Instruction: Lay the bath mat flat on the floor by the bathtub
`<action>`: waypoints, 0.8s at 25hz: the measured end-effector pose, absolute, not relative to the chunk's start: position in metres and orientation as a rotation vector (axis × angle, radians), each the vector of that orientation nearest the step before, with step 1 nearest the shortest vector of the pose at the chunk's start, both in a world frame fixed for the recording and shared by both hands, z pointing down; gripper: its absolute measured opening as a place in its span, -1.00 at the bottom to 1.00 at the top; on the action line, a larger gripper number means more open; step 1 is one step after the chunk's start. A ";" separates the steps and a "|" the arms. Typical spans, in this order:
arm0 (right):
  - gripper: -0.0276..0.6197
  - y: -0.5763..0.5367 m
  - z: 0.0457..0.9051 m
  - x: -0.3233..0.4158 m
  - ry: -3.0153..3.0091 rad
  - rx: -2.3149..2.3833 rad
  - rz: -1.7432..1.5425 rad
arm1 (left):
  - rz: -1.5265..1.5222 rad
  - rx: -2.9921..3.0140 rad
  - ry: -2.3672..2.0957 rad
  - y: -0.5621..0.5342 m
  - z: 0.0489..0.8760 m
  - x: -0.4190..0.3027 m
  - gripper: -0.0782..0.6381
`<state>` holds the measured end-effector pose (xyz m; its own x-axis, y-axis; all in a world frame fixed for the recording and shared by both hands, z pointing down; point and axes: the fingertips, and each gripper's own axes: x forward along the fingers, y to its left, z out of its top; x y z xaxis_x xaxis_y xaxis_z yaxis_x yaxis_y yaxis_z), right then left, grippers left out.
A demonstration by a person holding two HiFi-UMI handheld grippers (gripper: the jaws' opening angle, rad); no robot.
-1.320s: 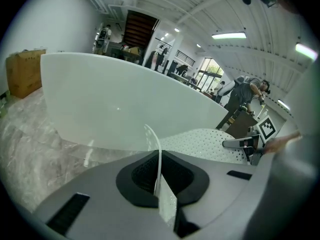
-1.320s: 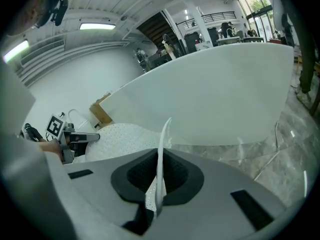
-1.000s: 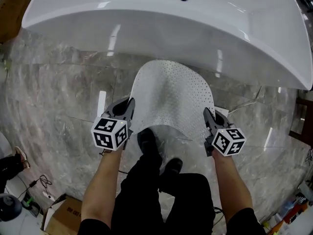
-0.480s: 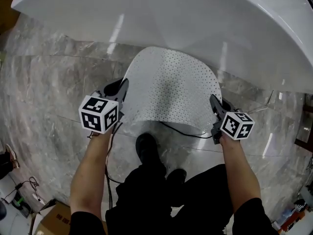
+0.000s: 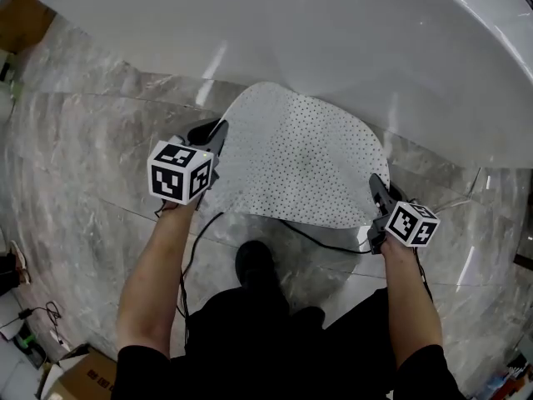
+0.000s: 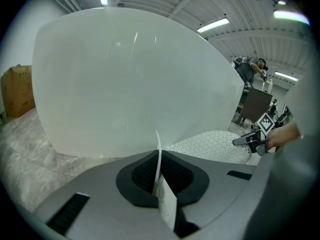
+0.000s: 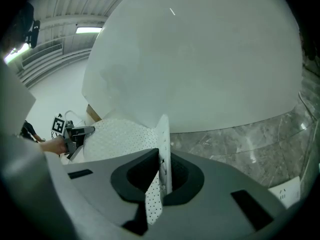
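Perforated white bath mat (image 5: 296, 161) at centre frame, stretched between both claws over the marble floor (image 5: 83, 165), just below the bathtub (image 5: 333, 32). The left claw (image 5: 215, 133) pinches its left edge and the right claw (image 5: 376, 188) its right edge.

White perforated bath mat (image 5: 300, 161), domed above floor, far edge beside bathtub (image 5: 350, 40)

Bathtub wall (image 5: 333, 40) close ahead, open marble floor (image 5: 75, 165) either side (cable (image 5: 325, 244) underfoot)
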<state>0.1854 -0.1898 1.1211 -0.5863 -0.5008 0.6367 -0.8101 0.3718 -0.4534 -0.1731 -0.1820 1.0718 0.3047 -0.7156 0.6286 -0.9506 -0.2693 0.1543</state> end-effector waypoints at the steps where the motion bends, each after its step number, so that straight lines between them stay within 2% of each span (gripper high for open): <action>1: -0.85 -0.190 1.123 0.187 -2.243 1.134 1.080 | 0.616 2.069 -1.471 -0.185 1.073 -0.172 -0.74; 9: -0.84 -0.219 1.159 0.207 -2.084 1.145 0.819 | 0.767 2.030 -1.429 -0.194 1.122 -0.177 -0.74; 20: -0.75 -0.222 1.212 0.252 -1.919 1.035 0.666 | 0.999 1.846 -1.474 -0.210 1.161 -0.241 -0.74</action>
<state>0.2519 -0.2224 1.2124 -0.3109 -0.4093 0.8578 -0.8528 0.5185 -0.0617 -0.2412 -0.2097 1.1610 0.1139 -0.5481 0.8286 -0.9728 -0.2308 -0.0190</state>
